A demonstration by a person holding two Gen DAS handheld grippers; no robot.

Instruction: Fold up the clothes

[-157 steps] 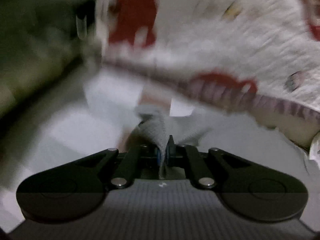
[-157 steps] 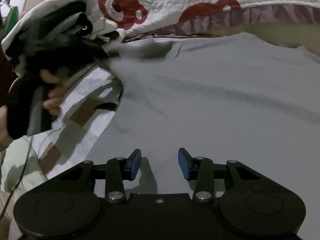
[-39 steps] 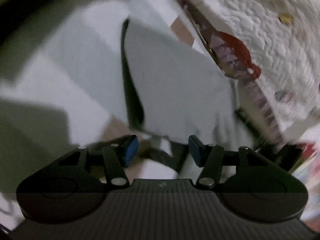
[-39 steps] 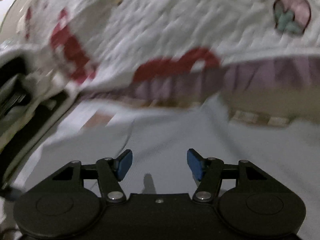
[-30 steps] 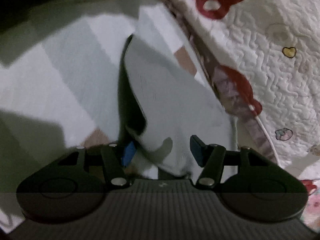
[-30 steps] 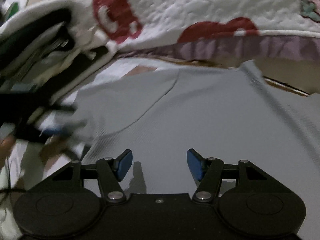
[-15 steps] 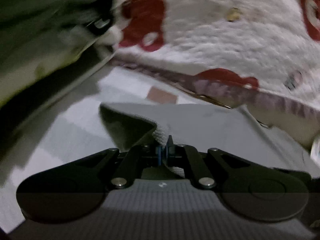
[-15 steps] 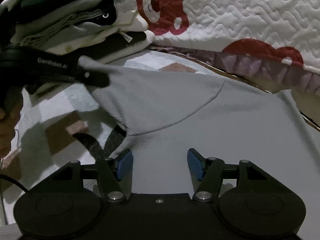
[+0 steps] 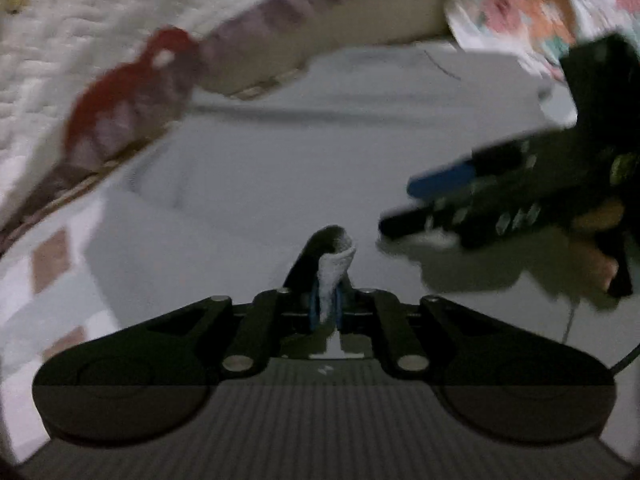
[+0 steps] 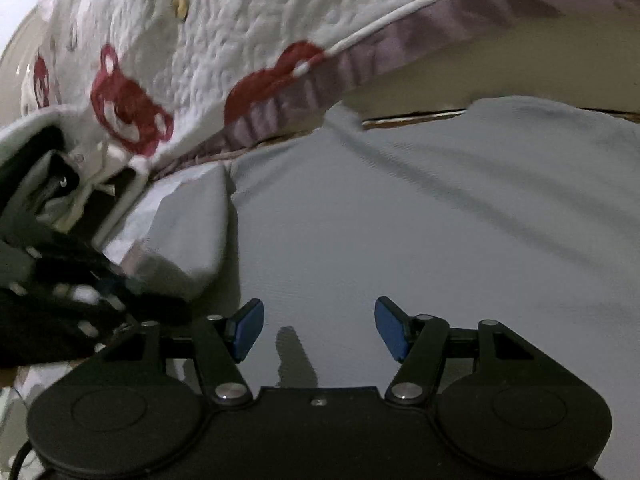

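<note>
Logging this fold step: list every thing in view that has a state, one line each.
Grey shirt: spread flat, one sleeve folded in, its edge pinched and lifted.
Left gripper: jaws opening, a bunch of shirt fabric between them.
Right gripper: jaws open, nothing between them, over the shirt.
Bear-print quilt: draped behind the shirt.

left gripper (image 9: 326, 304) – jaws opening, grey fabric fold (image 9: 334, 268) pinched between pads | grey garment (image 9: 280, 160) spread flat | right gripper (image 9: 420, 204) – at right, blurred, above garment
</note>
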